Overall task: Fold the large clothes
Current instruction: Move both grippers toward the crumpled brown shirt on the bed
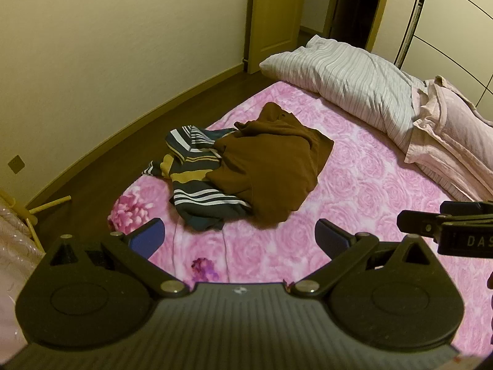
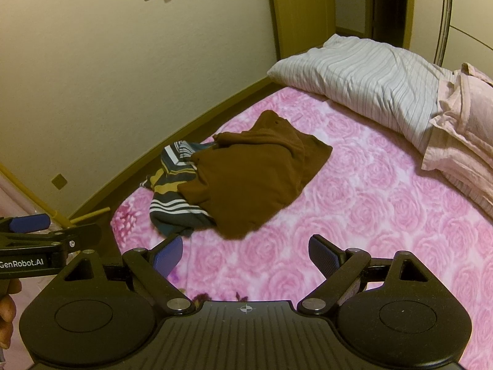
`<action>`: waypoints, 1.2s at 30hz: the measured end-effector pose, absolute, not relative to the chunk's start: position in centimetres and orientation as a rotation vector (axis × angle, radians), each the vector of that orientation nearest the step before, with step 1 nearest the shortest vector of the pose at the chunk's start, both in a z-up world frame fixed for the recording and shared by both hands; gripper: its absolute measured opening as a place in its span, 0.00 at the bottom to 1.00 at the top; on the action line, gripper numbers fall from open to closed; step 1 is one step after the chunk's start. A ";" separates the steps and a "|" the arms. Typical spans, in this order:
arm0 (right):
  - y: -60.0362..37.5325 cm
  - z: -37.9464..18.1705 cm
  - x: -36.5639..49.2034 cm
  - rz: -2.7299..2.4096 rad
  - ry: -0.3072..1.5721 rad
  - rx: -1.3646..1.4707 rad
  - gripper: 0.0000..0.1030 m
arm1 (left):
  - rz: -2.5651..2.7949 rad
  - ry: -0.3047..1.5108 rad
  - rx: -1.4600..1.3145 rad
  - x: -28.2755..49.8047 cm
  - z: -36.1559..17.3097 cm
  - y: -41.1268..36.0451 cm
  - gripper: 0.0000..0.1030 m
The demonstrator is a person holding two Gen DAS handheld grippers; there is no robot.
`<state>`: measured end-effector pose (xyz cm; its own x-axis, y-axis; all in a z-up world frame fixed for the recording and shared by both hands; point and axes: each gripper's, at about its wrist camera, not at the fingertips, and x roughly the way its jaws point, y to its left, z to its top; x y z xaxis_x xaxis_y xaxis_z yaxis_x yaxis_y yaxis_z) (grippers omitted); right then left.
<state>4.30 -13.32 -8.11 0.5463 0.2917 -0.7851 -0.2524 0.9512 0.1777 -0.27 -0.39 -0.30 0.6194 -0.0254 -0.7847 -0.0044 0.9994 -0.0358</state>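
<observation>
— With both cameras tipped down at the bed (image 1: 363, 185), what are your tongs doing?

— My left tongs (image 1: 240, 239) stand wide apart, blue pads (image 1: 148, 237) spread, with nothing between them but the pink rose cover below. My right tongs (image 2: 245, 252) are spread the same way and also hold nothing. Neither touches any cloth. In the right view I can see the left tongs side-on at the left edge, with part of a hand (image 2: 7, 308) under them; in the left view the right tongs poke in from the right edge.

— And the clothes?

— They lie ahead of both tongs, near the left edge of the bed and well apart from my pads. A brown top (image 1: 268, 169) is crumpled in a loose heap, creased, with one squarish corner pointing toward the pillows. It lies partly over a striped top (image 1: 191, 178), dark blue-green with white and mustard bands, bunched up on its left side. Neither is folded.

— Anything else on the bed?

— A striped grey-white pillow (image 1: 345, 77) at the far end, and a pink pillow (image 1: 446, 129) touching it on the right.
</observation>
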 end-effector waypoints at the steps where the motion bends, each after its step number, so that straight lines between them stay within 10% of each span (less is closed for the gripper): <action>1: -13.3 -8.1 4.3 0.323 0.939 0.045 0.83 | -0.012 0.903 -0.036 -0.3 -0.3 -0.5 0.99; 36: -14.1 -8.9 4.4 0.325 0.947 0.047 0.83 | -0.016 0.904 -0.040 -0.3 -0.5 -0.2 0.99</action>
